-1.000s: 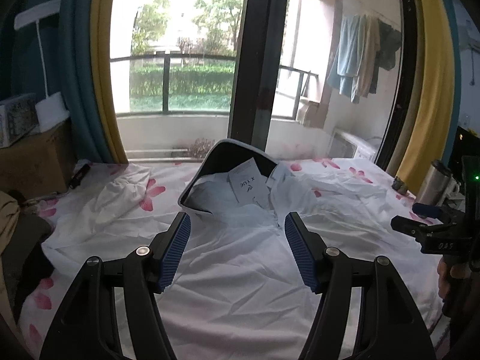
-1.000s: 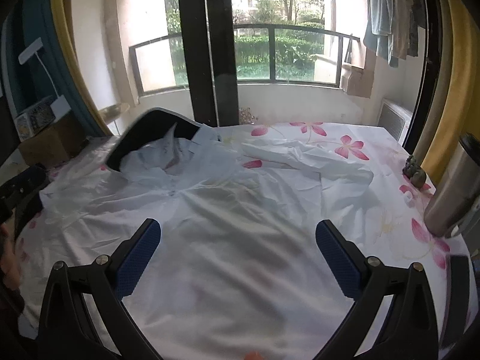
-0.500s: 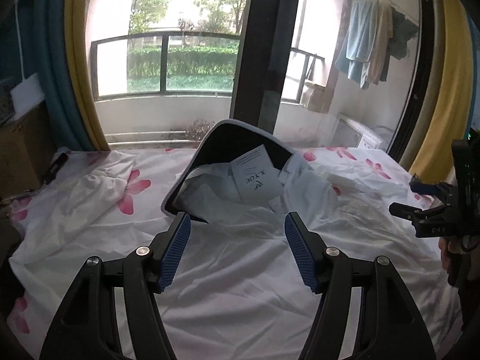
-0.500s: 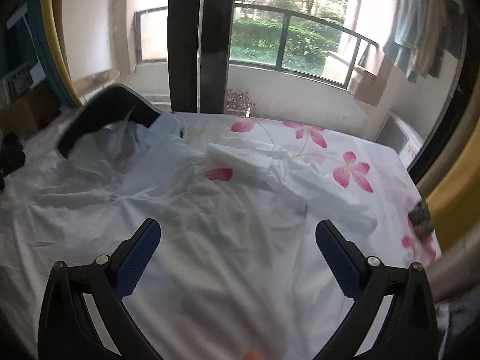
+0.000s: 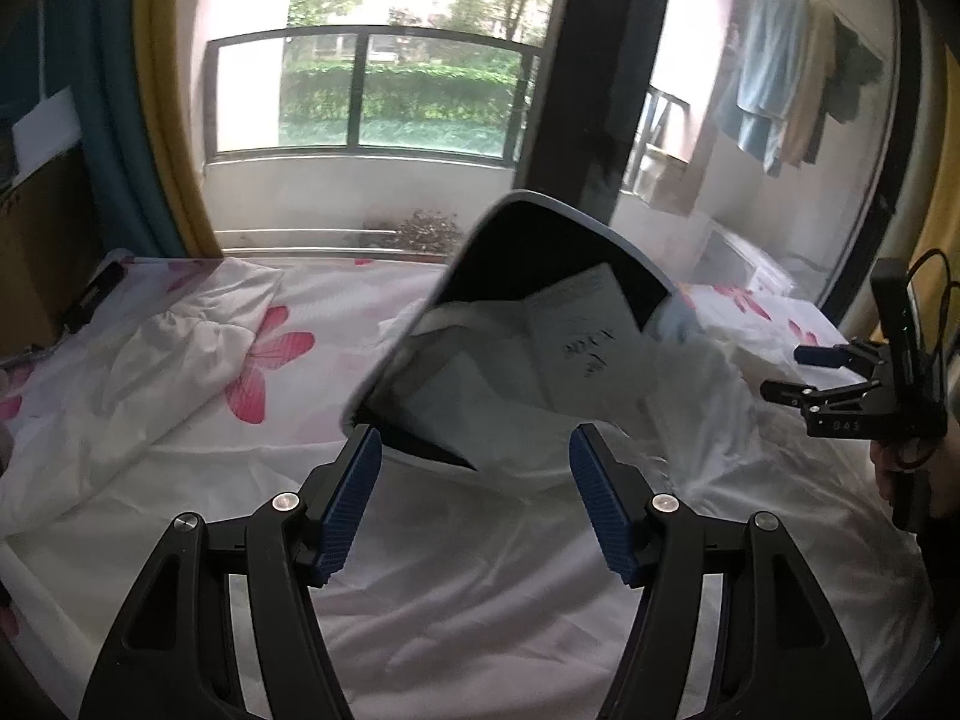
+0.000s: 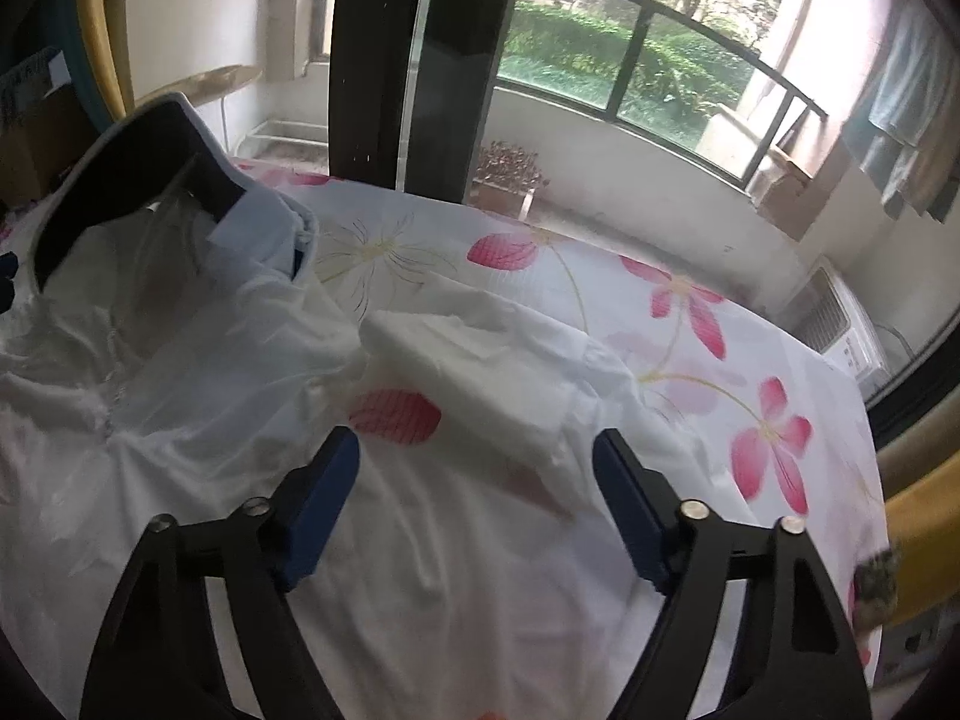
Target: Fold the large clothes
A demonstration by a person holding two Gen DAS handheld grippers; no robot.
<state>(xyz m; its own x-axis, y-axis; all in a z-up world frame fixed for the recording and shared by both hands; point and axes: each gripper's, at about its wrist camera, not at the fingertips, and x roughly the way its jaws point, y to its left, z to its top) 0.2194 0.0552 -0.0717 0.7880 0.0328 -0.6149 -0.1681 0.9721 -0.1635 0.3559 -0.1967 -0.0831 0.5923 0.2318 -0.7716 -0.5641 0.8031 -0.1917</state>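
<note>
A large white garment (image 5: 480, 540) lies spread on the bed, its dark-lined hood (image 5: 540, 252) standing up at the far end with a paper tag (image 5: 588, 348) inside. My left gripper (image 5: 474, 450) hovers open just before the hood's base, with nothing between its blue pads. In the right wrist view the hood (image 6: 120, 180) is at the left and a folded white sleeve (image 6: 468, 384) lies across the sheet. My right gripper (image 6: 477, 450) hangs over the near end of that sleeve. Its jaws are closing and the pads press on nothing. It also shows at the right as my right gripper (image 5: 792, 371).
The bed has a white sheet with pink flowers (image 6: 690, 312). A dark door frame (image 5: 576, 90) and balcony railing stand behind it. A cardboard box (image 5: 36, 240) sits at the left, yellow curtains hang on both sides, and a person's hand (image 5: 888, 468) holds the right tool.
Both grippers have moved forward and down toward the hood end. The right one has rolled and swung over the sleeve, and its jaws stand narrower. The left jaws are unchanged.
</note>
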